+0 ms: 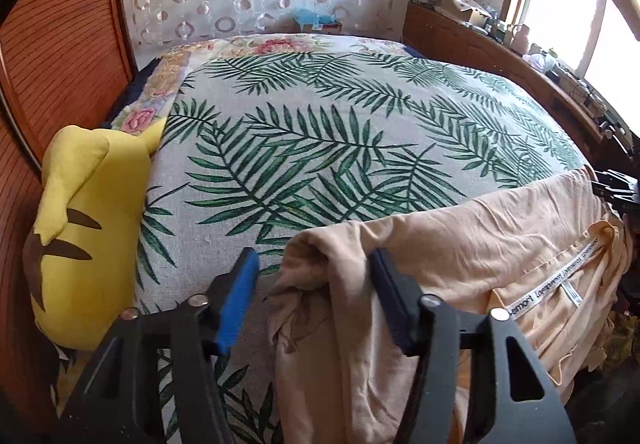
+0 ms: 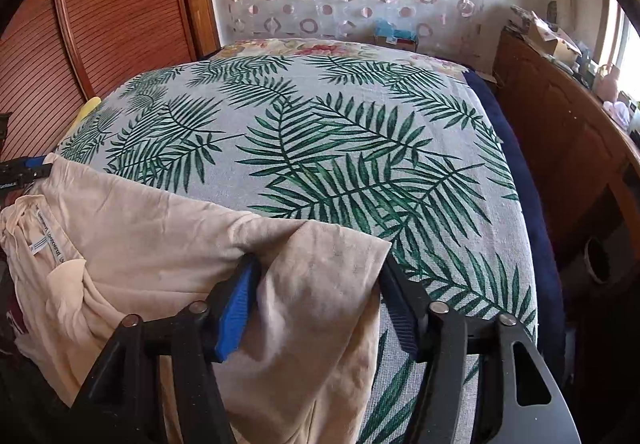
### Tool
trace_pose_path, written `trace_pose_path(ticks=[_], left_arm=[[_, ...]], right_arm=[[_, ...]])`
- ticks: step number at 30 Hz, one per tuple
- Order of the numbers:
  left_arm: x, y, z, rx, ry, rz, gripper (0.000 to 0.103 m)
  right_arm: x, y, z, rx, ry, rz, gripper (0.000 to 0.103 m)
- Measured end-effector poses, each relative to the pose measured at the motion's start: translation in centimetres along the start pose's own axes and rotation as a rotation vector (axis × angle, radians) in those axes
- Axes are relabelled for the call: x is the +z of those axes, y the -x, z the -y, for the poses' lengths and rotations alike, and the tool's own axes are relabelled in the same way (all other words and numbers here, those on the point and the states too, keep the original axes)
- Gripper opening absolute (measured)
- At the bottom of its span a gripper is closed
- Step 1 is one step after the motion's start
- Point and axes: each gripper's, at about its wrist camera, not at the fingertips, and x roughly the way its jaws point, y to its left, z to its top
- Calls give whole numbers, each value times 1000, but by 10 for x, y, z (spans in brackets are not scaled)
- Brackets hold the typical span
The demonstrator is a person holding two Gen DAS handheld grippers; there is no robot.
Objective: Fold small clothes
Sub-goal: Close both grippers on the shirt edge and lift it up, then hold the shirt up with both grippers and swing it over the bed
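A peach T-shirt [image 1: 480, 244] lies at the near edge of the bed, collar and white label toward me. It also shows in the right wrist view [image 2: 160, 236]. My left gripper [image 1: 314, 264] is open, its jaws wide apart around the shirt's left sleeve, which bunches between them. My right gripper [image 2: 320, 268] is open, its jaws wide apart around the right sleeve, which drapes between the fingers. The left gripper's tip shows at the far left of the right wrist view [image 2: 24, 168].
The bed wears a grey cover with green palm leaves [image 1: 340, 132]. A yellow plush toy [image 1: 88, 228] lies at the bed's left edge by a wooden wardrobe [image 1: 60, 44]. A wooden sideboard with clutter [image 2: 568, 132] runs along the right, under a window.
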Motion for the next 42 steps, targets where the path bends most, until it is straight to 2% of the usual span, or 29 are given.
trace_pose_path(ticks=[2, 3, 4, 6, 8, 11, 15, 20, 25, 29, 36, 40, 42], left_arm=[[-1, 0, 2, -30, -5, 1, 38], [-1, 1, 3, -38, -10, 1, 32], [-1, 3, 5, -56, -11, 1, 17], [0, 11, 10, -50, -16, 24, 14], [2, 28, 15, -61, -17, 70, 13], [12, 74, 23, -84, -9, 178, 13], [34, 144, 38, -100, -57, 329, 13], [56, 222, 47, -111, -86, 504, 13], [65, 279, 43, -80, -90, 638, 13], [75, 317, 37, -54, -92, 728, 13], [99, 370, 40, -22, -122, 861, 13], [109, 382, 41, -2, -131, 896, 13], [115, 381, 39, -1, -128, 901, 13]], right_arm=[[-2, 1, -1, 21, 9, 7, 45], [-2, 2, -2, 38, 13, 10, 31], [-3, 2, -3, 61, 16, 12, 13], [-5, 3, -4, 114, 10, 7, 10], [-8, 7, -7, 115, 16, 24, 9], [-8, 36, -4, 149, -22, 104, 9], [0, 101, 4, 158, -73, 264, 8], [19, 181, 0, 94, -27, 411, 8], [31, 252, -3, 116, -3, 567, 8], [39, 293, -10, 88, 43, 664, 8], [69, 353, -14, 19, 122, 760, 8], [78, 377, -17, -13, 151, 809, 8], [72, 377, -29, -17, 152, 829, 8]])
